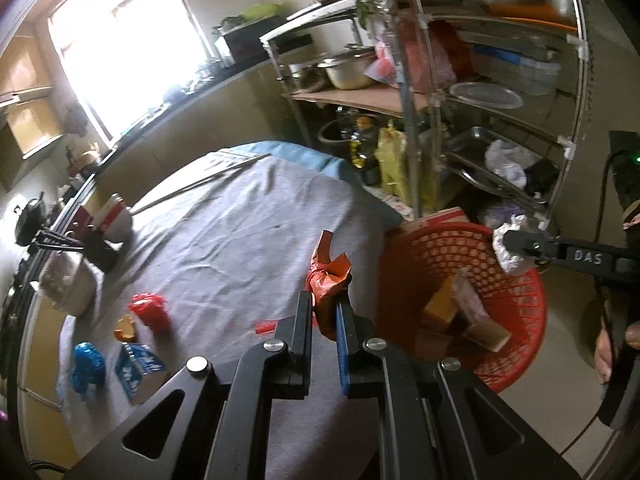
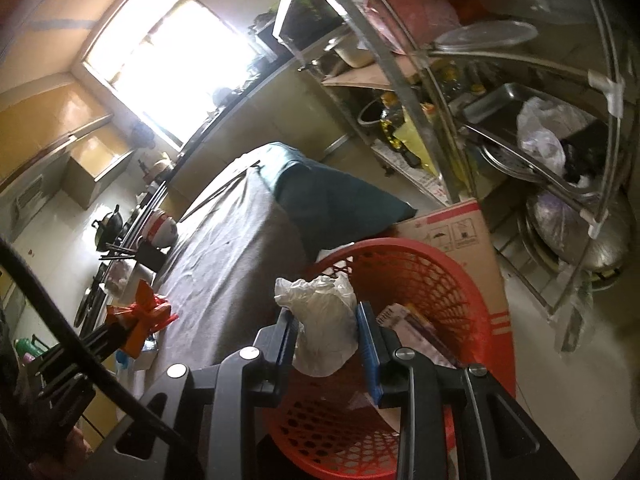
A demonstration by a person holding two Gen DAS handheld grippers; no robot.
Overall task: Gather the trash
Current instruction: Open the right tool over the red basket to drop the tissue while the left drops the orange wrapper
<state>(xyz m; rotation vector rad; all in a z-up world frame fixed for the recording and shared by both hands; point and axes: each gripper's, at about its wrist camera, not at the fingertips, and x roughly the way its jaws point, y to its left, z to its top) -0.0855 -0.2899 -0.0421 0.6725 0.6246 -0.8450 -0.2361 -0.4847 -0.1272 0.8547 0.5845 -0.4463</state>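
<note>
On the far left of the table (image 1: 224,232) I see scraps I have not collected: a blue wad (image 1: 87,366), a blue carton (image 1: 138,366), a red wad (image 1: 150,312) and an orange bit (image 1: 126,330), all near one another on the grey cloth. Next rightward, my left gripper (image 1: 326,312) is clamped on an orange wrapper (image 1: 328,276), held over the table's right edge, just beside the basket (image 1: 516,308); I judge it is carried that way so it can drop in without crossing the rim twice. The basket stands on the floor against the table corner, handy for both hands, with boxes already inside. Furthest right, my right gripper (image 2: 326,332) is closed on a white crumpled bag (image 2: 320,320), hanging above the basket's opening, so letting go should land it inside.

The left view alone shows the leftover scraps and the right gripper from the side, over the far rim. The right view alone shows a cardboard box (image 2: 460,232) behind the basket, and the bag between its pads.
</note>
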